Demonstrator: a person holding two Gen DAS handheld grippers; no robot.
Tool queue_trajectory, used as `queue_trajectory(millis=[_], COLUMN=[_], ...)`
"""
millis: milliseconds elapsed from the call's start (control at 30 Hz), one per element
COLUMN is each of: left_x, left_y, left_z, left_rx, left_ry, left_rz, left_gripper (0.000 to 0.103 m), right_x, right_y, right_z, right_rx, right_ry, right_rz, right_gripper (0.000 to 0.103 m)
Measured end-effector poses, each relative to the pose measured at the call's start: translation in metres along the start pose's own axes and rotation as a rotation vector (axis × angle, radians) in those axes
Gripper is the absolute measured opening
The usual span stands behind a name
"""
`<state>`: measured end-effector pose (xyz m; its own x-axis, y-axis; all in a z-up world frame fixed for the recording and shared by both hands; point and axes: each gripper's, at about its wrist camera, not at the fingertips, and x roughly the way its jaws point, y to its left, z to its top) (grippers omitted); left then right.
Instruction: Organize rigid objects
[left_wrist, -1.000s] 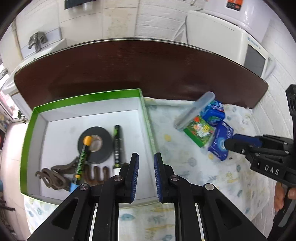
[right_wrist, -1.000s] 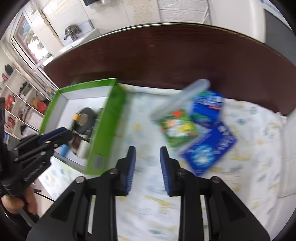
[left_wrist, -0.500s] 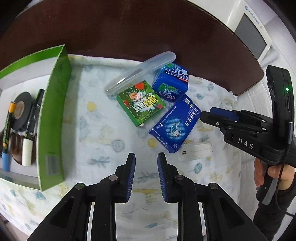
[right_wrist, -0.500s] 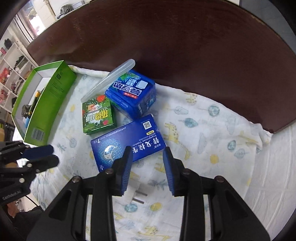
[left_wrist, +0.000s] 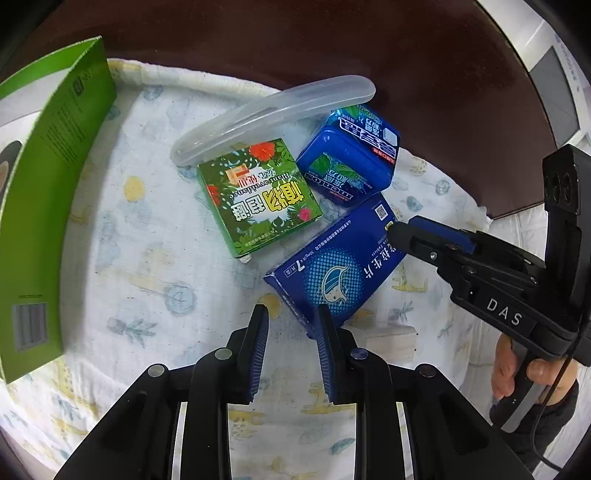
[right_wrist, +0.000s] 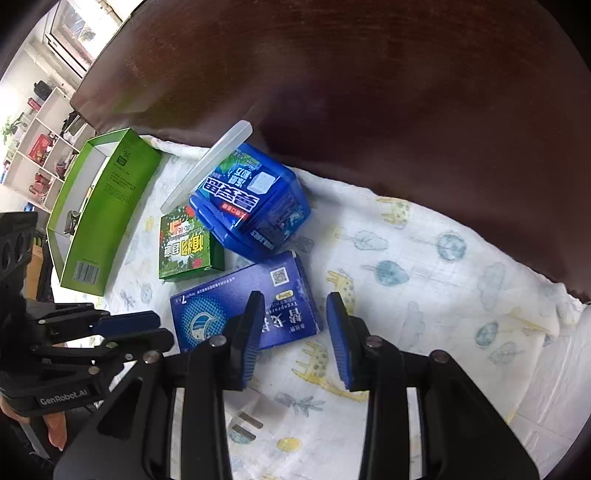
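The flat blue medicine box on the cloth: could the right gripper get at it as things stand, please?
Probably yes. The right gripper hangs open just over the flat blue medicine box, nothing lies on the box, and the left gripper is at its other end.

Boxes clustered on the cloth

Tray far left; case behind leaf box and tub; tablet box in front.

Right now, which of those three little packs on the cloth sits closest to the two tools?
The flat dark-blue carton with the round face logo. Both tools hover at its ends, while the green floral box and blue mint tub lie farther back.
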<state>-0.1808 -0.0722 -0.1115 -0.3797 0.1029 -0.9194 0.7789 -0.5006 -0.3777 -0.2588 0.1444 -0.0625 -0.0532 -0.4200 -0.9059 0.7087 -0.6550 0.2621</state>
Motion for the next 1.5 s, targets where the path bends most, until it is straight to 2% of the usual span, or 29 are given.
queue_trajectory(millis=[100,267,400,533,733,900,1067,1333,1500], left_x=[0.008,0.012,0.009,0.002,-0.012,-0.015,-0.033,-0.095,-0.128], left_y=[-0.001,-0.005,-0.002,0.009,0.01,0.02,0.027,0.031,0.043], left_z=[0.003,0.006,0.008,0.011,0.007,0.013,0.008,-0.001,-0.005], left_rx=[-0.028,-0.032,-0.023,-0.012,0.131,0.177,0.207,0.28,0.306], left_ry=[0.013,0.002,-0.023,-0.033,-0.056,-0.067,-0.102,-0.267,-0.35], left_rz=[-0.016,-0.026,-0.011,0.016,0.084,0.108,0.118,0.105,0.105], left_gripper=[0.025,0.032,0.034,0.034,0.034,0.034,0.034,0.034,0.034], right_x=[0.006,0.01,0.011,0.015,0.019,0.024,0.016,-0.028,-0.048], right_y=[0.001,0.0,0.004,0.025,0.062,0.075,0.092,0.125,0.143], right_z=[0.0,-0.003,-0.005,-0.009,-0.012,-0.012,-0.015,-0.013,-0.008], right_rx=[-0.004,0.013,0.03,0.006,0.007,0.1,0.134,0.133,0.11], right_ry=[0.015,0.02,0.028,0.053,0.065,0.074,0.02,-0.139,-0.207], right_rz=[0.013,0.046,0.045,0.025,-0.042,-0.058,-0.09,-0.127,-0.127], right_gripper=[0.034,0.035,0.036,0.036,0.036,0.034,0.03,0.03,0.03])
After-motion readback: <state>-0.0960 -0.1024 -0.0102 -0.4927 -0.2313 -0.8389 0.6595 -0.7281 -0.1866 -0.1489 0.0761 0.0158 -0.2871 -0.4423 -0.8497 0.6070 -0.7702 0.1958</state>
